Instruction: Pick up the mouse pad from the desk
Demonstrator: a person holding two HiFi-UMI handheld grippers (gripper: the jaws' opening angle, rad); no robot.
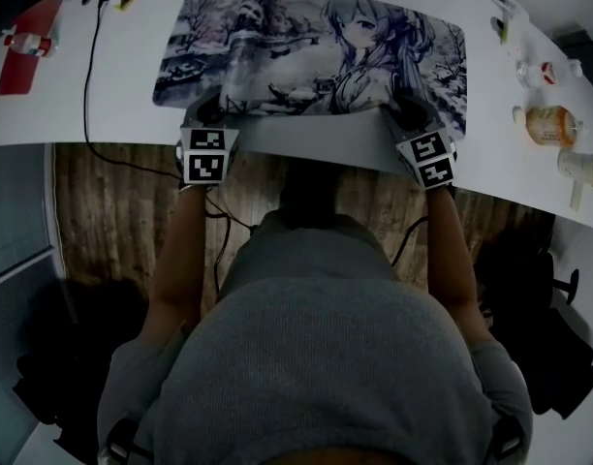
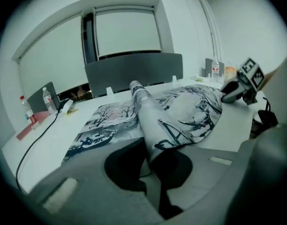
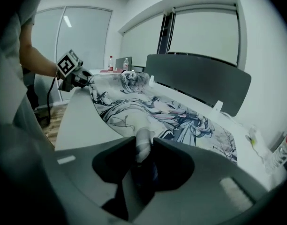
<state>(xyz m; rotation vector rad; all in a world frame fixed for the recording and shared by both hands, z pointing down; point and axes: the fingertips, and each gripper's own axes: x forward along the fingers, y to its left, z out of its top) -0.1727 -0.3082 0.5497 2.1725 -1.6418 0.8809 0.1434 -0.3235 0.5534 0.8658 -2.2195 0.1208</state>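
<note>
A long mouse pad (image 1: 316, 56) printed with a grey anime scene lies across the white desk (image 1: 122, 105). Its near edge is lifted and buckled into a ridge (image 2: 148, 111) on the left side. My left gripper (image 1: 214, 112) sits at the pad's near left corner, shut on a fold of it (image 2: 155, 158). At the near right corner my right gripper (image 1: 410, 116) pinches the pad's edge (image 3: 143, 146) between its jaws. Each gripper shows in the other's view: the right gripper (image 2: 237, 89) and the left gripper (image 3: 74, 74). The far half of the pad (image 3: 190, 121) rests flat.
A black cable (image 1: 87, 76) runs over the desk's left part past a red object and a small bottle (image 1: 23, 43). Several bottles (image 1: 550, 124) stand at the right end. A grey partition (image 2: 134, 71) lines the far edge. Chair bases (image 1: 539, 289) stand on the wooden floor.
</note>
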